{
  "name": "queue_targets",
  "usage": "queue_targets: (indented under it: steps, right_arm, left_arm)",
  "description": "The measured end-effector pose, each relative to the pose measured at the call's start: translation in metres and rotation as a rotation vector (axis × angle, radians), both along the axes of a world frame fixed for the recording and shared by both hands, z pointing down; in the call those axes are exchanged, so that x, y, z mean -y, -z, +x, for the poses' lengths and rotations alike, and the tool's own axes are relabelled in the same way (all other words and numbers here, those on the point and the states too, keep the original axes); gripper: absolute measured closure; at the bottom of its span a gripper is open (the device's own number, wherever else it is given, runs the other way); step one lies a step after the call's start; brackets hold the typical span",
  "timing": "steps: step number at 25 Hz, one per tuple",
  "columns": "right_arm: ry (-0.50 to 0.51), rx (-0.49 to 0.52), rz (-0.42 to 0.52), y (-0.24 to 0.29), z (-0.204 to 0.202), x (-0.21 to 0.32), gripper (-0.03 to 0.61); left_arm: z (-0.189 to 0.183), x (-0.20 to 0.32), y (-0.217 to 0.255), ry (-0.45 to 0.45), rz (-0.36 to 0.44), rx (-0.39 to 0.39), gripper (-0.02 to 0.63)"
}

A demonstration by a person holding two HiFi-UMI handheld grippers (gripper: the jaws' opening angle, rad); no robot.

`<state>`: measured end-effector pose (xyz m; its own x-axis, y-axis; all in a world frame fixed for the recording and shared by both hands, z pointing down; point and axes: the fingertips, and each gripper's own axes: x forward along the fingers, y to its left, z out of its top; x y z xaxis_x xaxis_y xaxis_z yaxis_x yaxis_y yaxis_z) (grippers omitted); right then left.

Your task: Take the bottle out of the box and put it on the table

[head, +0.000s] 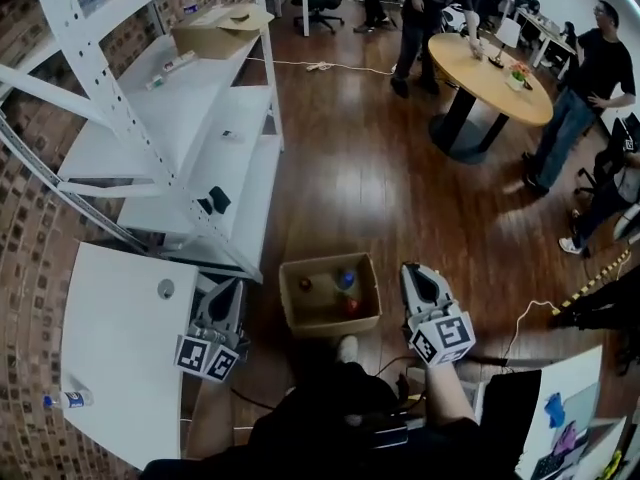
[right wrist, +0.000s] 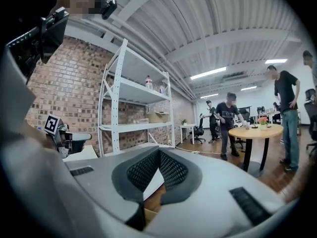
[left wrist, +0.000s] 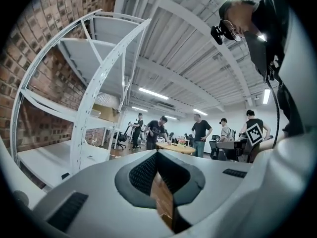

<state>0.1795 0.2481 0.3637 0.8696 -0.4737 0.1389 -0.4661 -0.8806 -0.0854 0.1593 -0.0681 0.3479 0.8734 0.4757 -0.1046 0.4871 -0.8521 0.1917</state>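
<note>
**Grippers.** The left gripper [head: 228, 293] is pressed together, pads meeting at the tip with nothing between them, as its own view confirms [left wrist: 157, 155]. The right gripper [head: 415, 273] is likewise closed and empty [right wrist: 159, 152]. Both hang level above the floor, one on each side of the box [head: 292, 313], and neither touches it.

**Location of the task item.** The open cardboard box sits on the wooden floor directly ahead of the person. It holds what appear to be three small bottles standing upright, though from overhead little more than the caps shows, so the count and shape are tentative. A blue-capped bottle [head: 346, 279] stands toward the far right. A red-capped bottle [head: 352, 305] stands just beside it, nearer the person. A dark-capped bottle [head: 305, 284] stands apart at the left. None has been lifted out.

**Destination.** The white table [head: 110, 348] lies to the left of the box, beyond the left gripper. A small clear bottle [head: 68, 399] already lies near its left edge.

**Handling assessment.** These are judged to be light drink bottles with smooth round walls. They are likely to slip in flat pads and to dent under a hard squeeze. The soundest hold is judged to be across the neck or shoulder just under the cap, taken from above. The dark-capped bottle offers the most room for the jaws. The blue and red pair stand close enough together that one may be knocked over while the other is taken.
</note>
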Motion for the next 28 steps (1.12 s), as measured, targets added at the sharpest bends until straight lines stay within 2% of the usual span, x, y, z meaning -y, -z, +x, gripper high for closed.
queue_targets:
  steps: [6,9,13,17,20,24,28]
  right_arm:
    - [0.039,0.054,-0.017,-0.04,0.055,-0.008,0.574]
    - [0.071,0.126,-0.022,-0.074,0.071,-0.004,0.574]
    - [0.085,0.195,-0.048,-0.119,0.075,0.01,0.574]
    - [0.062,0.26,-0.051,-0.169,0.067,0.019,0.575]
    - [0.065,0.329,-0.049,-0.215,0.048,0.029,0.574]
    - [0.091,0.382,-0.052,-0.27,0.044,0.038,0.574]
    - [0.091,0.332,-0.064,-0.321,0.059,0.039,0.574]
  left_arm:
    - [0.051,-0.039,-0.033,-0.034,0.031,0.038,0.614]
    - [0.067,-0.057,-0.053,-0.058,0.063,0.071,0.614]
    - [0.078,-0.069,-0.099,-0.099,0.118,0.153,0.614]
    - [0.086,-0.075,-0.145,-0.126,0.104,0.238,0.614]
    - [0.079,-0.077,-0.185,-0.151,0.11,0.292,0.614]
    - [0.077,-0.08,-0.239,-0.177,0.113,0.314,0.614]
    - [0.079,-0.087,-0.298,-0.203,0.114,0.293,0.614]
